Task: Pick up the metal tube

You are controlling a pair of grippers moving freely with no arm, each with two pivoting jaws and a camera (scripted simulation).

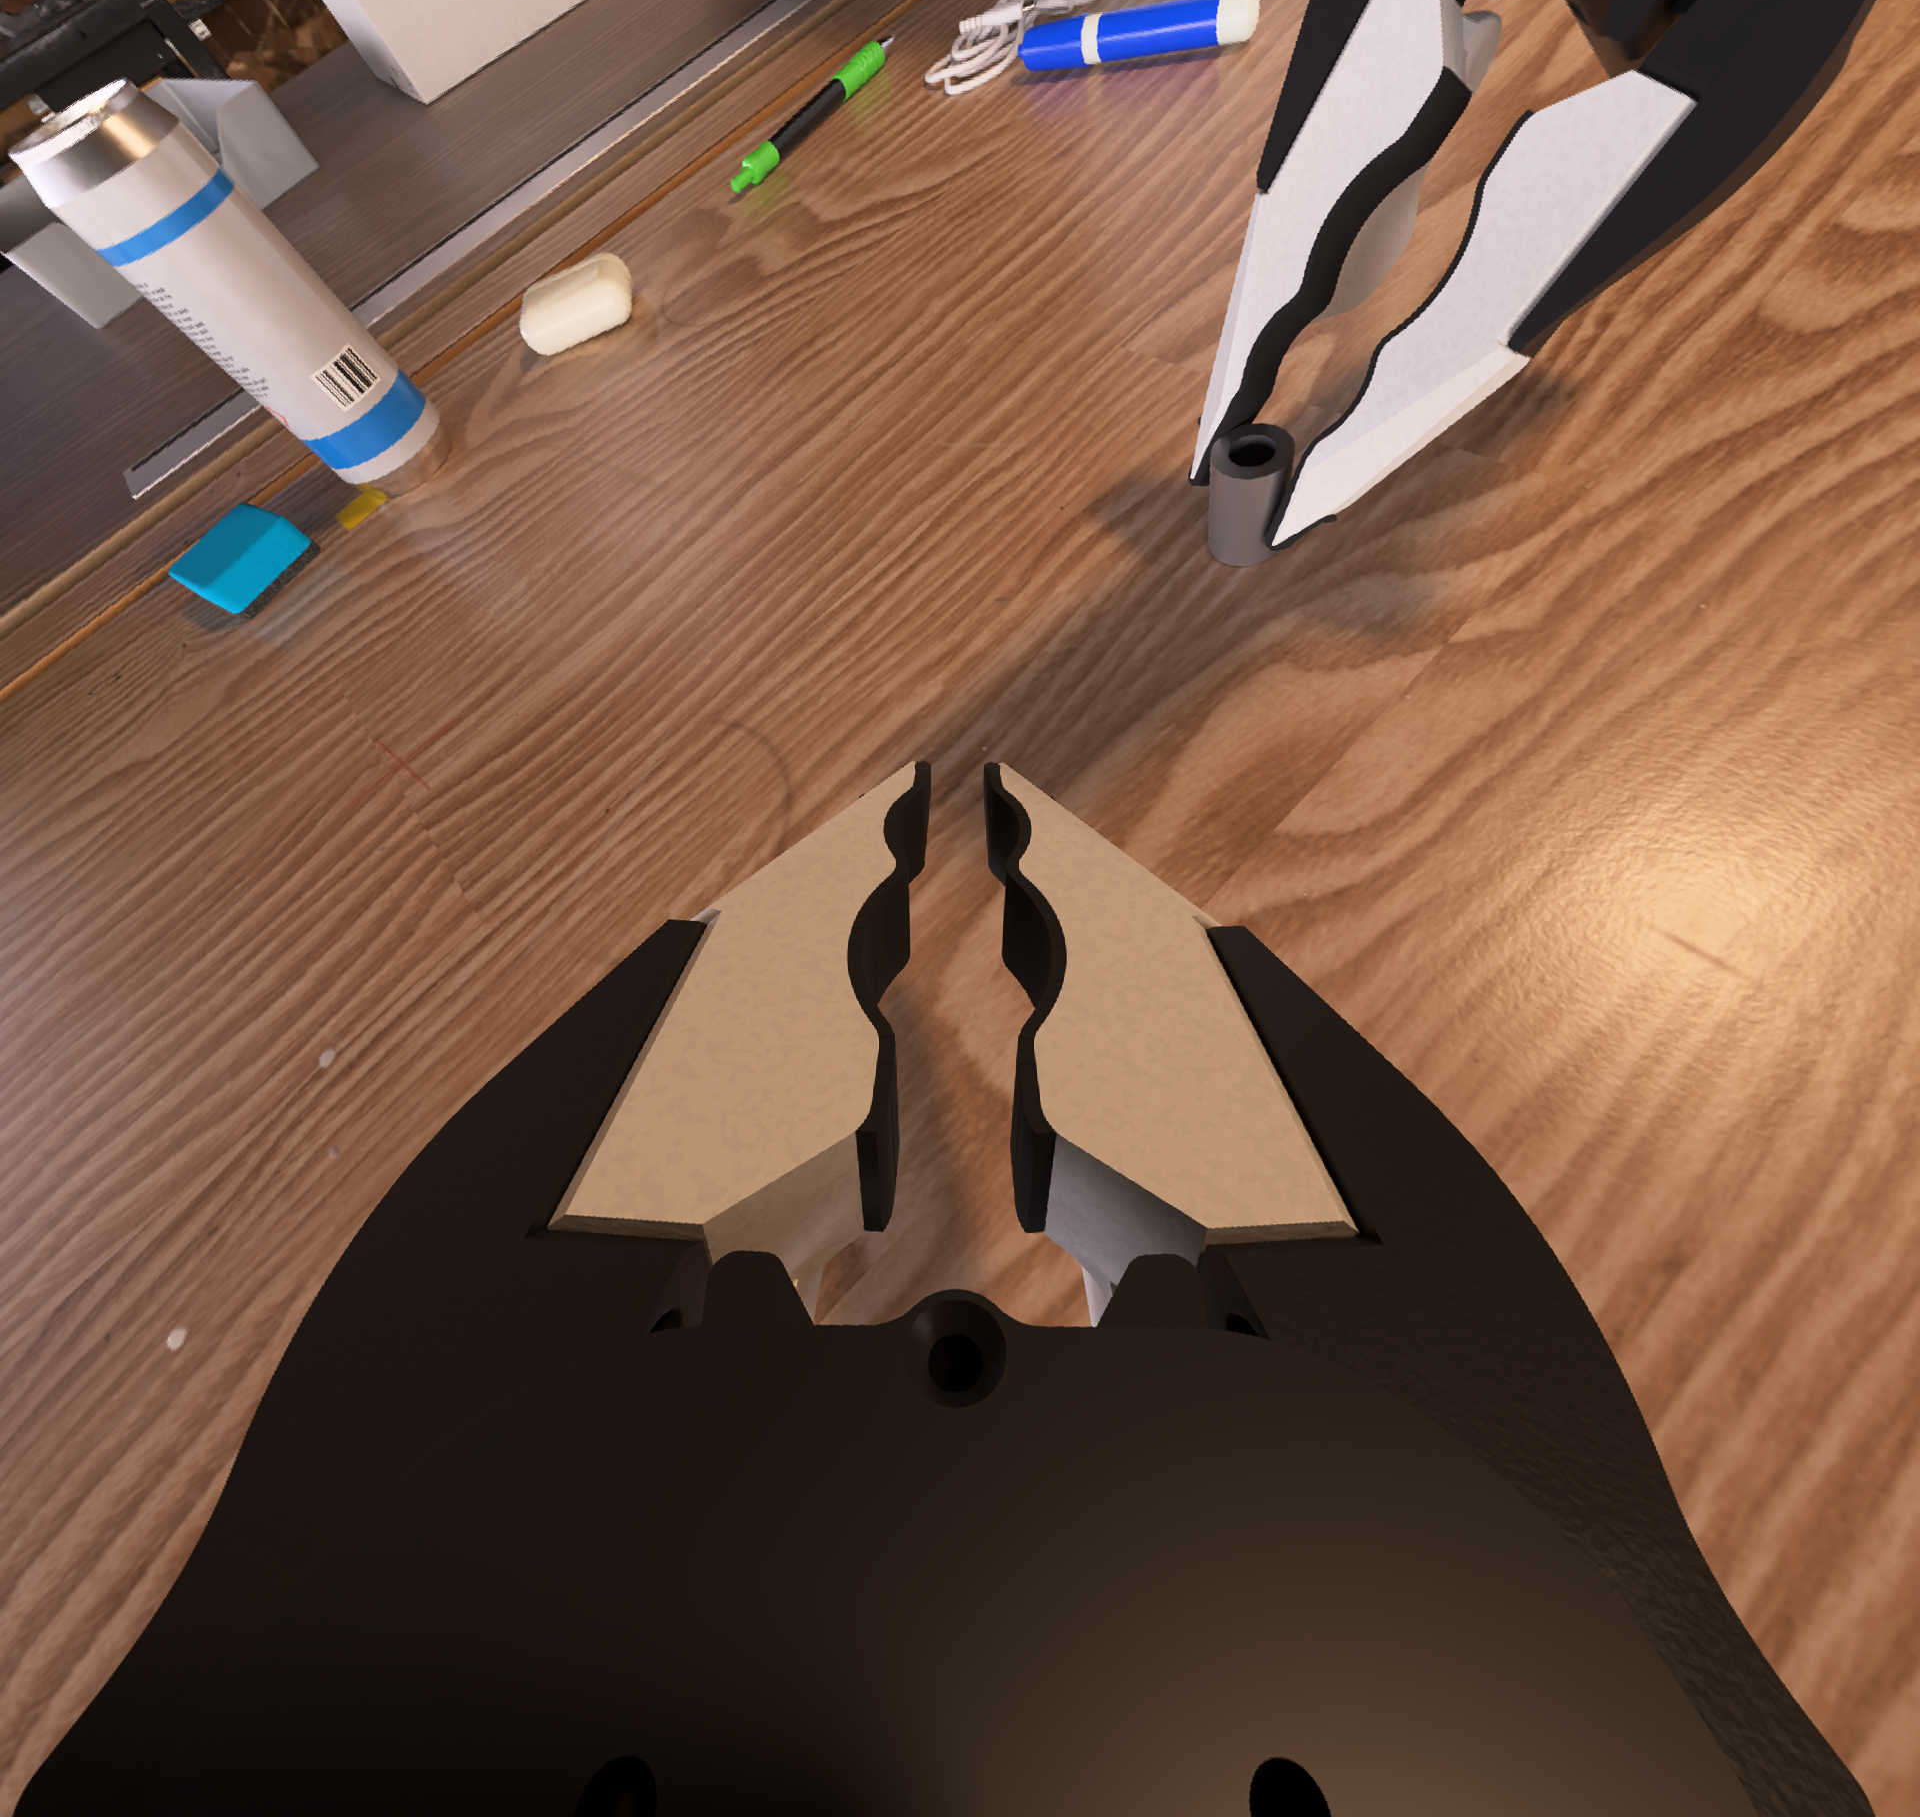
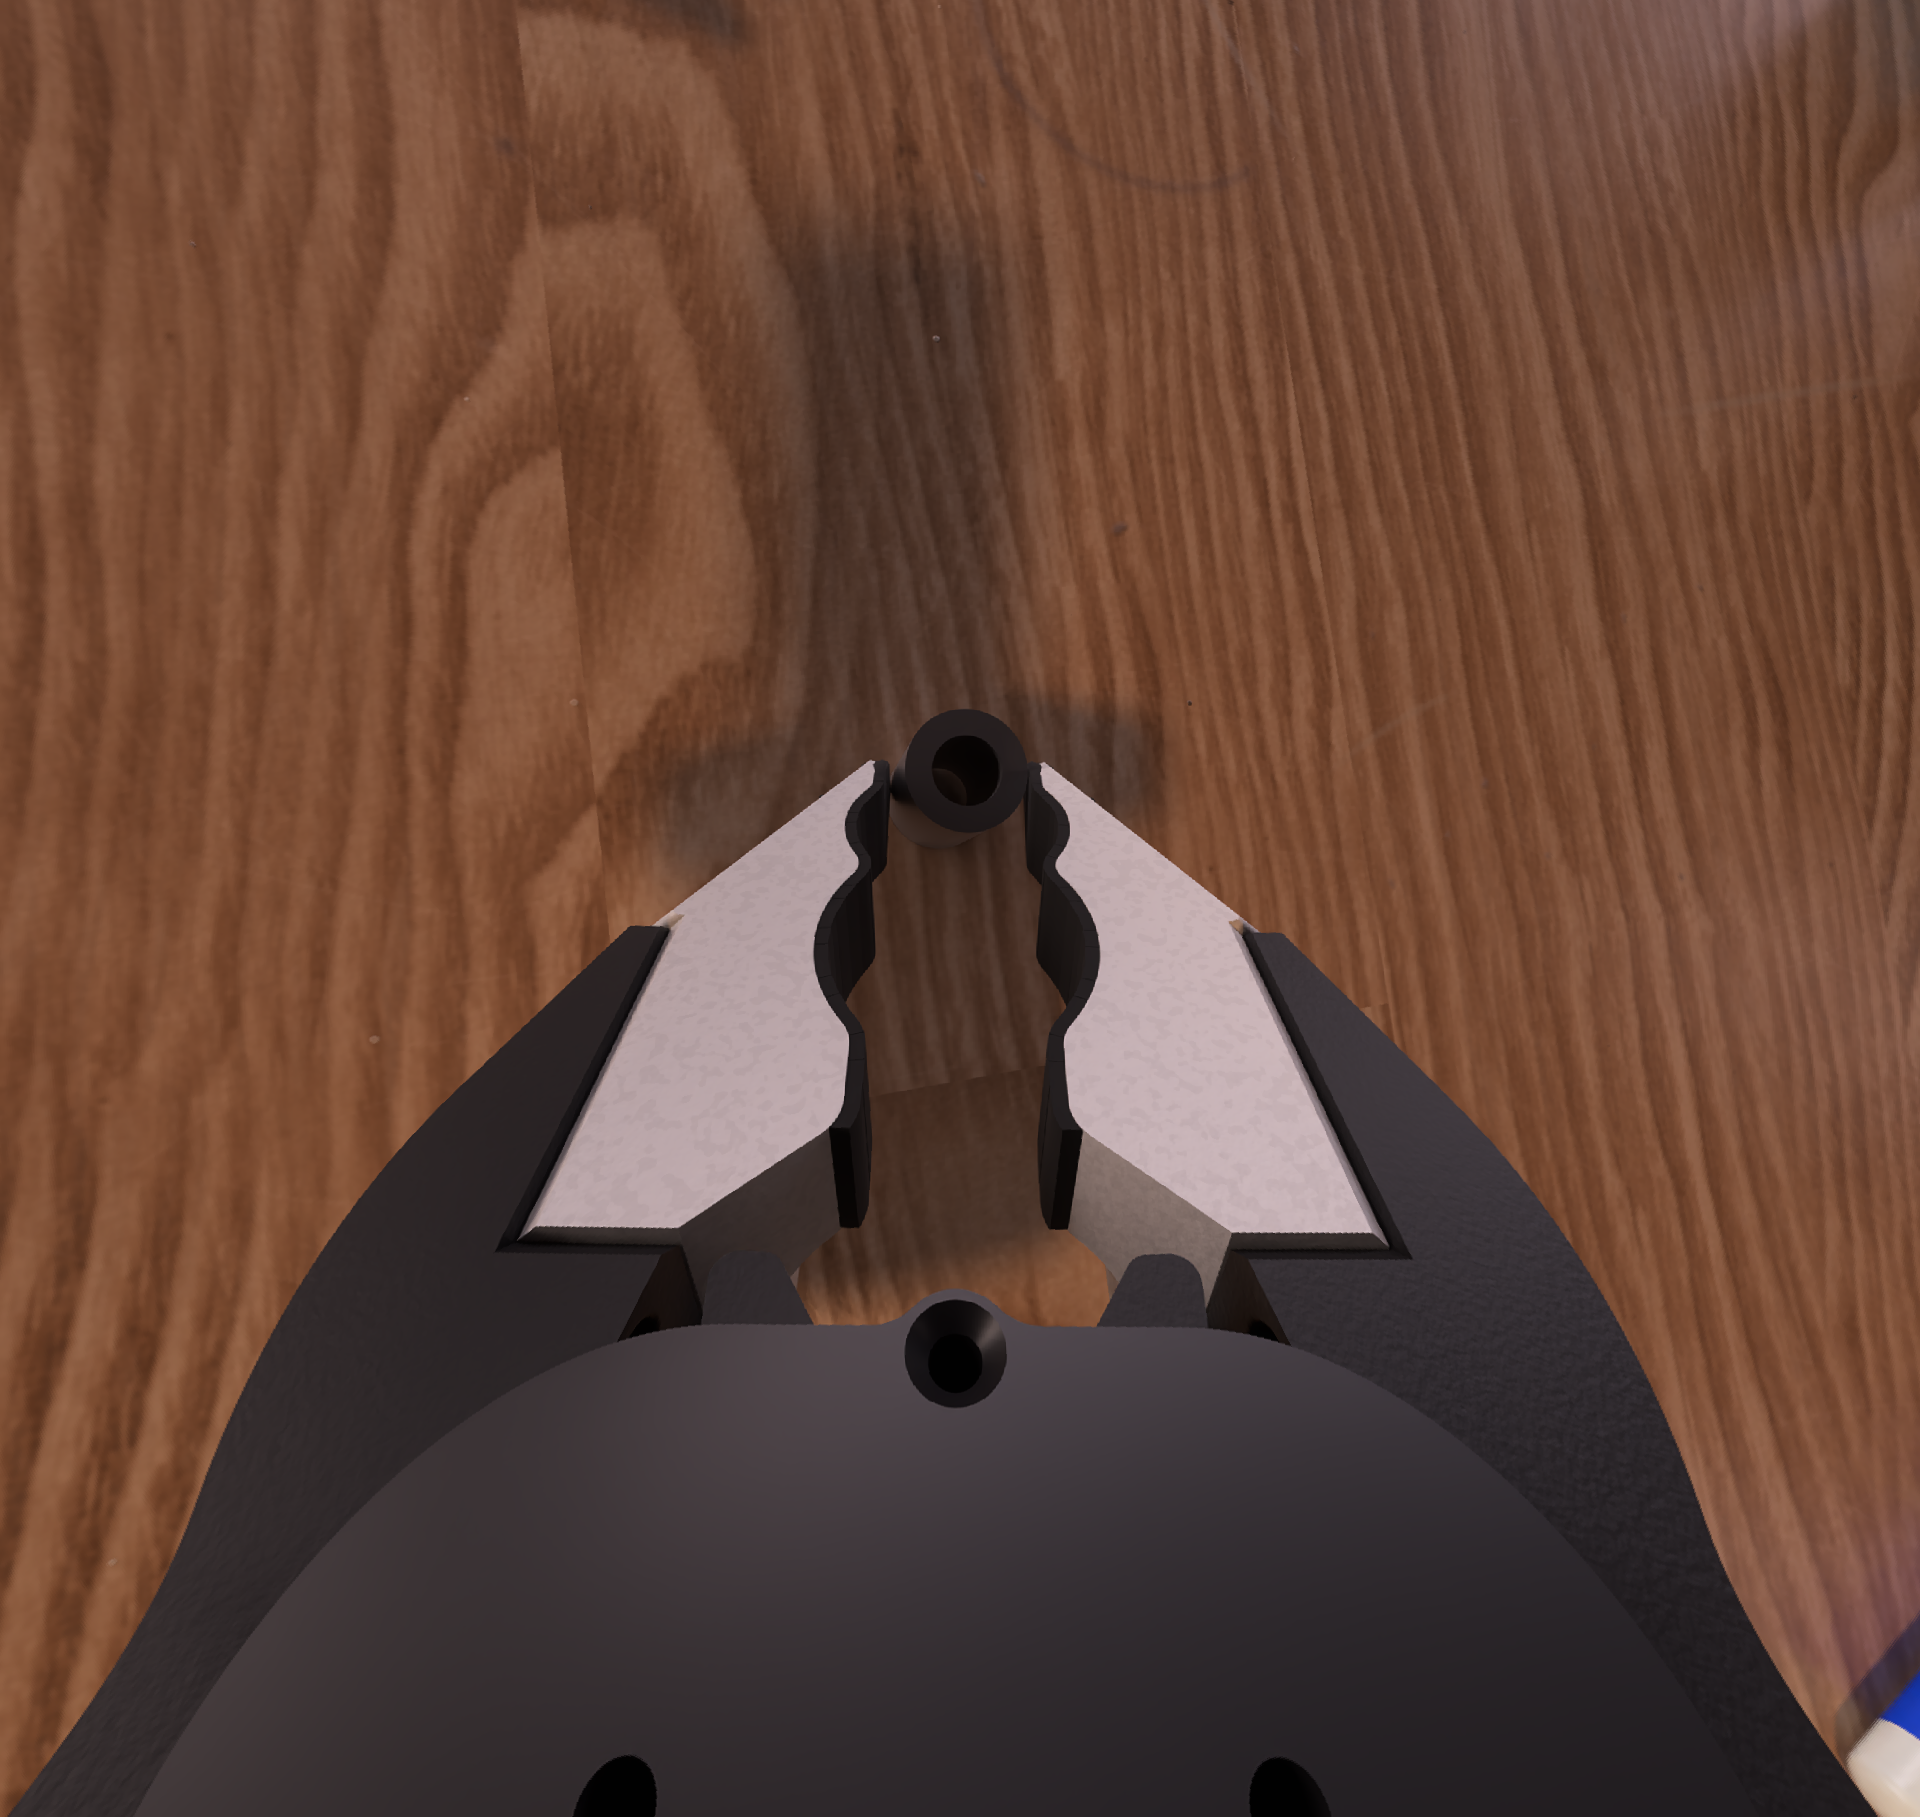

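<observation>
The right claw [image 2: 961, 780] points straight down with its tips pressed against either side of the short grey metal tube [image 2: 962, 768] standing upright on the wooden worktop [image 2: 1455, 520], while the left claw [image 1: 957, 780] hovers nearby, slightly parted and holding nothing.

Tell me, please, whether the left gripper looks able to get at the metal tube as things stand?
Probably not. The right gripper already straddles the upright metal tube, its fingers flanking both sides. The left gripper sits apart, nearly closed and empty, over bare table.
</observation>
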